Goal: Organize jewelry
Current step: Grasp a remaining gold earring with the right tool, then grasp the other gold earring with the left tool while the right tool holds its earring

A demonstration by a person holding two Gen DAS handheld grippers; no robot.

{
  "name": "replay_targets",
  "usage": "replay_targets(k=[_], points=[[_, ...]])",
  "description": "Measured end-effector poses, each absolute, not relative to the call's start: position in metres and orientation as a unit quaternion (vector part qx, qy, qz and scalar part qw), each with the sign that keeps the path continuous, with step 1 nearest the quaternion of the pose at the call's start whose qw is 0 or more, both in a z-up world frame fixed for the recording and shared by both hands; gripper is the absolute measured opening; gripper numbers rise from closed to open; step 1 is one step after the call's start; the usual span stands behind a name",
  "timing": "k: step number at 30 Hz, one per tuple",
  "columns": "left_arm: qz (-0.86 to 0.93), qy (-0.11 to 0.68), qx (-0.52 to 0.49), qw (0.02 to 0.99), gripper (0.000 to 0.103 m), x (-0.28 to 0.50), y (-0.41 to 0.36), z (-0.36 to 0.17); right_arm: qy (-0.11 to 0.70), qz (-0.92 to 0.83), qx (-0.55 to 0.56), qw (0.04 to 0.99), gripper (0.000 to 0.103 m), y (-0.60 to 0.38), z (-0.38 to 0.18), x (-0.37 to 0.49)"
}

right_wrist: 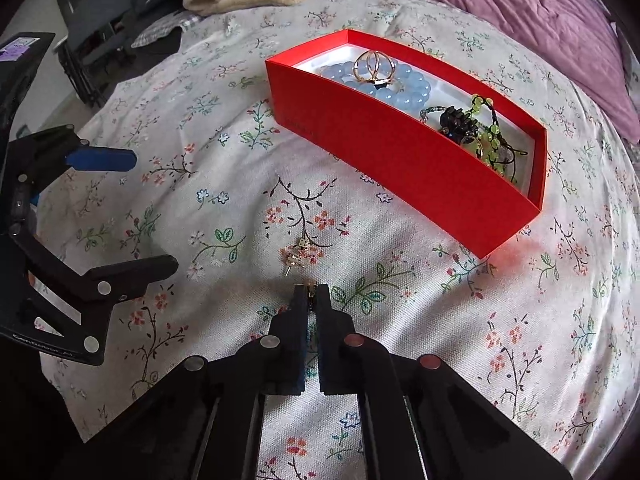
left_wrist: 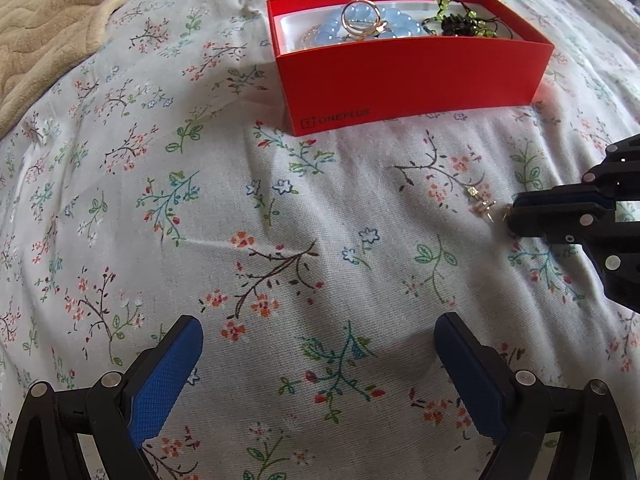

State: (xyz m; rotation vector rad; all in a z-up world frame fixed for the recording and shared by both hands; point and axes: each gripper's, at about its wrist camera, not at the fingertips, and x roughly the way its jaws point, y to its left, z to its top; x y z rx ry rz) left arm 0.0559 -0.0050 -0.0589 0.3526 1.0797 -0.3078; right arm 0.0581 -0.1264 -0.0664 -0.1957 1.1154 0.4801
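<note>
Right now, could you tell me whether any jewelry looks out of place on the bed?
Yes. Small gold earrings lie loose on the floral bedsheet, outside the red box that holds the blue bead bracelet, gold rings and green beaded piece. The right gripper is pinched on one tiny gold piece.

We see open floral bedspread between the spread left tool and the red box, with only small earrings lying near the right tool.
</note>
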Motion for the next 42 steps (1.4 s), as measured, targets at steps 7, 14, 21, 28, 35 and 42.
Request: replay_targets(k=[7, 14, 21, 28, 35, 42], points=[[-0.168, 0.504, 0.156, 0.833, 0.096, 0.054, -0.018, -0.055, 0.518, 0.211, -0.085, 0.824, 0.003, -0.147, -0.059, 0.055], [-0.225, 0.501, 0.109, 0.829, 0.071, 0.055, -0.035, -0.051, 0.517, 0.194, -0.073, 0.83, 0.003, -0.172, -0.052, 0.051], [-0.291, 0.499, 0.084, 0.812, 0.042, 0.054, -0.064, -0.056, 0.519, 0.188, -0.067, 0.831, 0.003, -0.186, -0.05, 0.046], [-0.266, 0.503, 0.095, 0.817, 0.037, 0.062, -0.079, -0.066, 0.517, 0.188, -0.066, 0.832, 0.003, -0.193, -0.047, 0.043], [-0.24, 0.501, 0.1, 0.826, 0.018, 0.07, -0.081, -0.07, 0.519, 0.184, -0.063, 0.832, 0.003, -0.202, -0.046, 0.041], [-0.235, 0.497, 0.117, 0.827, 0.006, 0.069, -0.086, -0.07, 0.516, 0.18, -0.061, 0.835, 0.003, -0.206, -0.043, 0.042]])
